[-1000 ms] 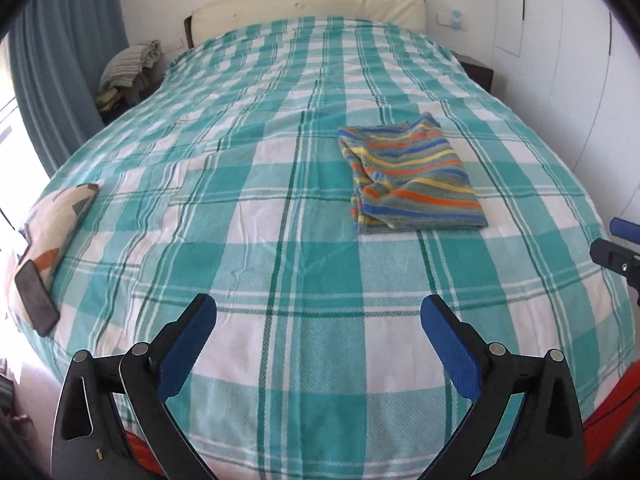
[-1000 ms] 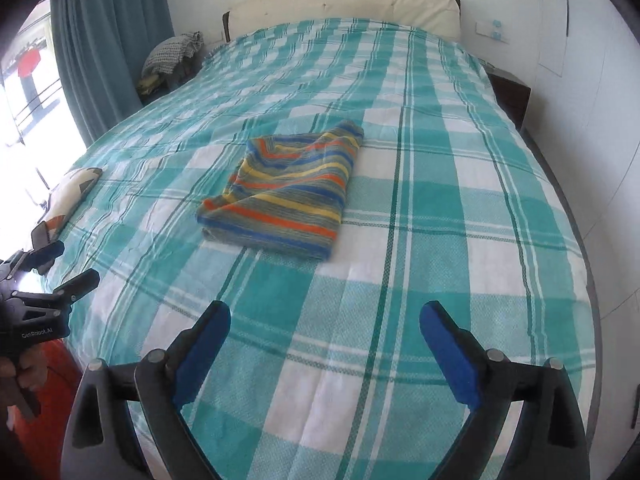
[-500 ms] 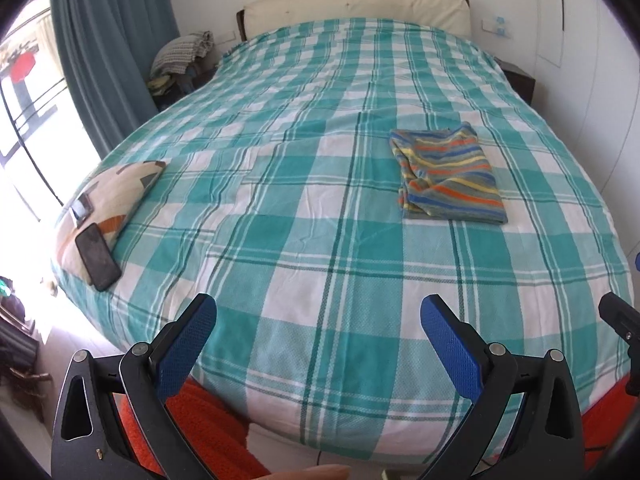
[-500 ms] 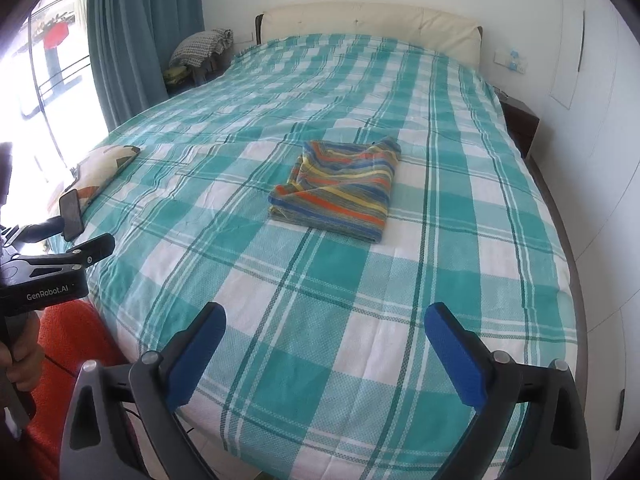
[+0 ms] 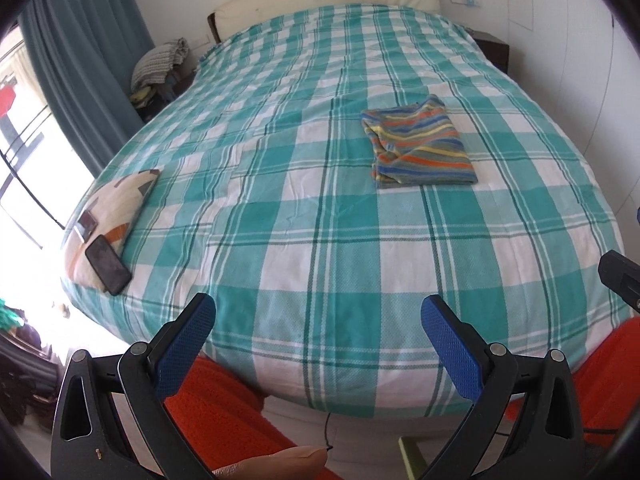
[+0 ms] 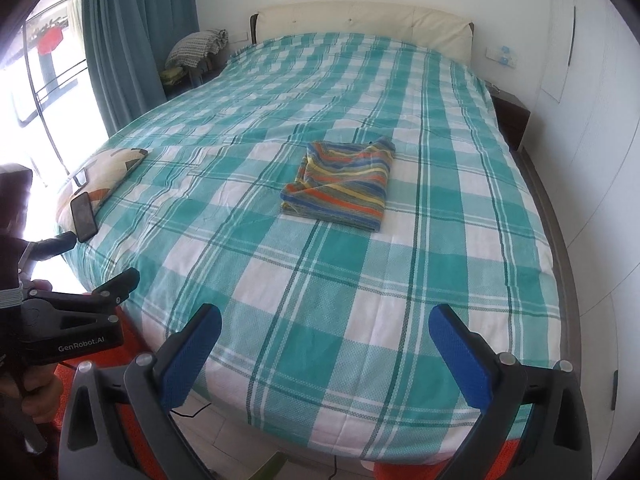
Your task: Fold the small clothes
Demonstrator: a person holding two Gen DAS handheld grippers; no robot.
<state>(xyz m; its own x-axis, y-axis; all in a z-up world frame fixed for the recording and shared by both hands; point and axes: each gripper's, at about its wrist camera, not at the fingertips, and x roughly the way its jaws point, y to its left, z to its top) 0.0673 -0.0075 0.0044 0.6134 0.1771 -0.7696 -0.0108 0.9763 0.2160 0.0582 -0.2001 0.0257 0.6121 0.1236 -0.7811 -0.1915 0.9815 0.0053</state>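
A folded striped garment point(image 5: 420, 146) point(image 6: 340, 184) in grey, orange, blue and yellow lies flat on the teal and white checked bedspread point(image 5: 320, 220) point(image 6: 320, 280), right of the bed's middle. My left gripper point(image 5: 318, 322) hangs open over the bed's foot edge, well short of the garment, with nothing between its blue pads. My right gripper point(image 6: 324, 332) is open just as wide and empty, also back at the foot of the bed. The left gripper's body point(image 6: 64, 320), held in a hand, shows at the right wrist view's left edge.
A patterned cushion point(image 5: 116, 208) with a dark phone point(image 5: 108, 266) on it lies at the bed's left edge. Orange fabric point(image 5: 216, 408) sits below the foot of the bed. A curtain point(image 6: 132, 40) and window stand left, a white wall right, nightstands beside the headboard.
Both grippers have drawn back and up from the bed, so the garment looks smaller and farther. The bed's foot edge and orange fabric below have come into view.
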